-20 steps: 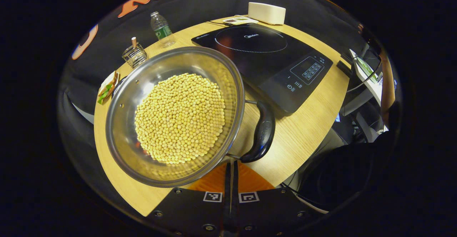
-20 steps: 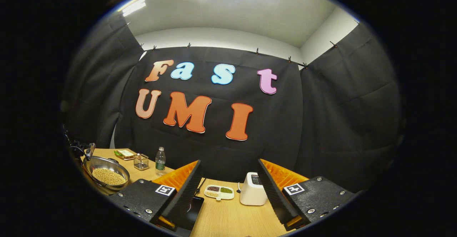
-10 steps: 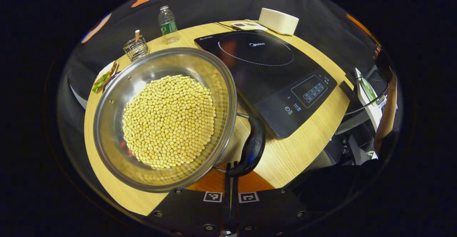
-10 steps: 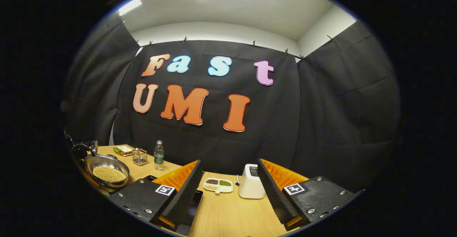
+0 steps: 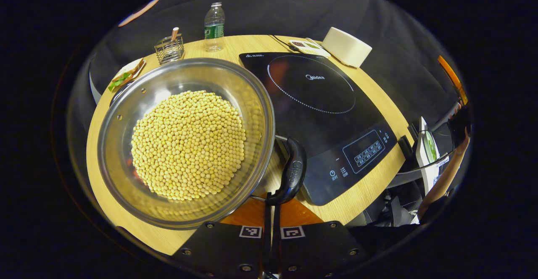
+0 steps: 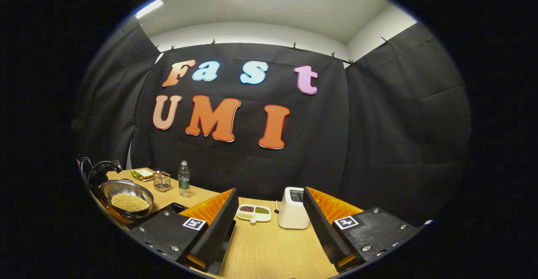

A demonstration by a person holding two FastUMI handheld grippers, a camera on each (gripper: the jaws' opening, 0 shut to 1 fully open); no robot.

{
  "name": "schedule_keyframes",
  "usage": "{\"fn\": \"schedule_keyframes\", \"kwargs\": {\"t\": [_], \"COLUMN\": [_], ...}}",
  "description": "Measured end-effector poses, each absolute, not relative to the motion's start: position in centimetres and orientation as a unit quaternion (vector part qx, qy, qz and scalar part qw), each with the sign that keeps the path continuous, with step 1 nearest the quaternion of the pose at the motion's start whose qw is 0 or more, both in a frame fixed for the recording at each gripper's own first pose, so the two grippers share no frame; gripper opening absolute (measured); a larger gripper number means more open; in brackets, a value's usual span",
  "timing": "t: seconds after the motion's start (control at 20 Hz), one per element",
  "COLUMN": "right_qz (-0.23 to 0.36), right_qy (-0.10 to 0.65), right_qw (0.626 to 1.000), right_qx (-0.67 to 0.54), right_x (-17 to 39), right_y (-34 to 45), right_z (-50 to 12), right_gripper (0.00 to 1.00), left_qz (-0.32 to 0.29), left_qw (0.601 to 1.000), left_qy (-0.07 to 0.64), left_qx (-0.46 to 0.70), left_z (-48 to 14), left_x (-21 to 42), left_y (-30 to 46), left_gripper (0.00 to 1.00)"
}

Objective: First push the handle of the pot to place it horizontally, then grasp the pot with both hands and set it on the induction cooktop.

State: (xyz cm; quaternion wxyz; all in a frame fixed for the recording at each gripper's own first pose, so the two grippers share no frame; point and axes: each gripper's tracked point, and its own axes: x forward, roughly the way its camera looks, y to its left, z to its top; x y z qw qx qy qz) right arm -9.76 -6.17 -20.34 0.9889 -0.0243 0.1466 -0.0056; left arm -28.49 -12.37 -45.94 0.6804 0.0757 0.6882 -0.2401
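In the left gripper view, the left claw (image 5: 272, 218) is clenched at bottom centre beneath the black handle (image 5: 291, 174) of the bean-filled pot (image 5: 126, 102), centre-left beside the induction cooktop (image 5: 328, 115). In the right gripper view, the right claw (image 6: 269, 224) is released over the surface (image 6: 269, 249), the pot (image 6: 128, 195) lower left.

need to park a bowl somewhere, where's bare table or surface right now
Free: the induction cooktop glass, nothing on it, and the wood in front of the toaster and bean dish. Crowded: the left end, with the pot, sandwich plate, wire holder and bottle.
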Motion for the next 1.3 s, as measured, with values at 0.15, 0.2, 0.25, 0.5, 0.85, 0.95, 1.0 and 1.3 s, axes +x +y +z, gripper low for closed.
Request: {"fn": "schedule_keyframes", "kwargs": {"t": [0.15, 0.2, 0.25, 0.5, 0.85, 0.95, 1.0, 1.3], "right_qz": [-0.004, -0.003, -0.001, 0.006, 0.017, 0.018, 0.02, 0.031], "right_qy": [0.155, 0.158, 0.16, 0.167, 0.181, 0.183, 0.184, 0.193], "right_qw": [0.988, 0.987, 0.987, 0.986, 0.983, 0.983, 0.982, 0.98], "right_qx": [-0.026, -0.027, -0.027, -0.025, -0.026, -0.029, -0.03, -0.022], "right_x": [-9.8, -9.7, -9.7, -9.3, -8.9, -8.7, -8.6, -8.1], "right_y": [-6.0, -5.9, -5.8, -4.8, -3.6, -3.4, -3.2, -1.8], "right_z": [-20.9, -21.0, -21.2, -21.7, -22.6, -22.8, -22.9, -23.5], "right_gripper": [0.95, 0.95, 0.95, 0.95, 0.95, 0.95, 0.95, 0.95], "left_qz": [-0.223, -0.217, -0.214, -0.206, -0.183, -0.187, -0.191, -0.207], "left_qw": [0.696, 0.701, 0.704, 0.725, 0.751, 0.756, 0.759, 0.772], "left_qy": [0.679, 0.675, 0.673, 0.652, 0.63, 0.621, 0.616, 0.593], "left_qx": [0.076, 0.075, 0.075, 0.078, 0.077, 0.084, 0.089, 0.099], "left_z": [-46.7, -46.9, -47.2, -48.0, -49.7, -50.1, -50.2, -51.1], "left_x": [-27.1, -26.6, -26.2, -24.0, -20.4, -19.4, -18.9, -17.0], "left_y": [-12.5, -12.5, -12.6, -13.2, -13.6, -14.0, -14.3, -15.9], "left_gripper": [0.02, 0.02, 0.05, 0.05, 0.01, 0.01, 0.01, 0.02]}}
